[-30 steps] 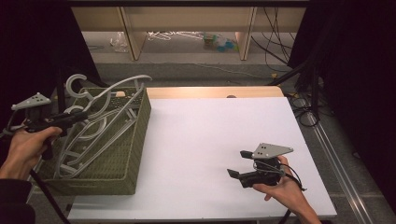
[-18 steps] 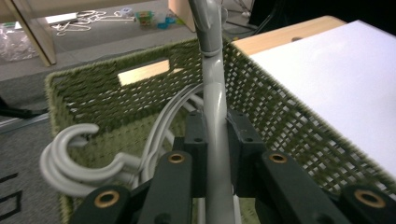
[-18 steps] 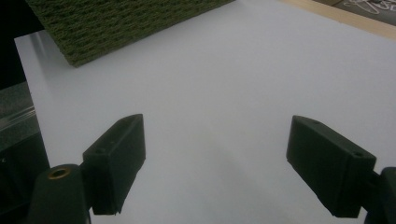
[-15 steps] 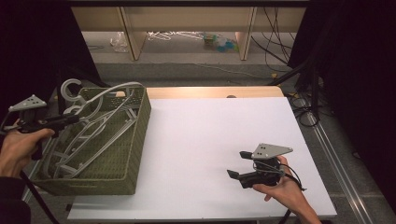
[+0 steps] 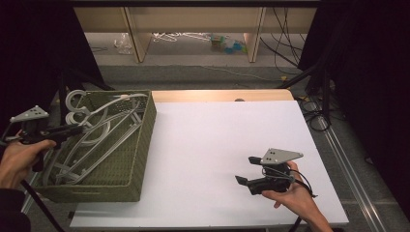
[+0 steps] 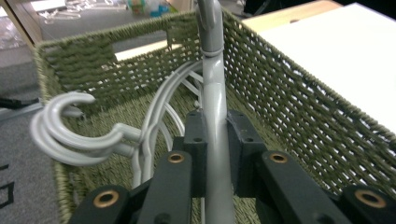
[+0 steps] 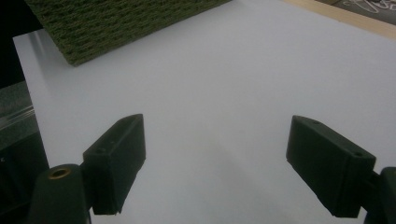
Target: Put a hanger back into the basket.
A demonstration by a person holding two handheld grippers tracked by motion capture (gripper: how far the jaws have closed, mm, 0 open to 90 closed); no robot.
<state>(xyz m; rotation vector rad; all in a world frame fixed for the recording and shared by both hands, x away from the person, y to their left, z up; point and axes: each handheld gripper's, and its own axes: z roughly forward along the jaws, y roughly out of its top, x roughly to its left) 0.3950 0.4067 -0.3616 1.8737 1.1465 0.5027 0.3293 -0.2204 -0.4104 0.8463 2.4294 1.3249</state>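
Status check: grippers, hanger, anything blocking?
Left gripper shut on grey hanger inside woven basket. Right gripper open, idle over white table. Other hangers piled alongside, could snag.

You won't find any readable text here. No labels, brands, numbers or signs can be made out.

Grey plastic hanger (image 6: 217, 154), clamped at its bar, atop other hangers in the woven basket (image 5: 141, 159).

High view: overhead, facing forward across the desk (image 5: 217, 140). Gripper views ride close, along their jaws; all share the woven basket (image 5: 140, 145).
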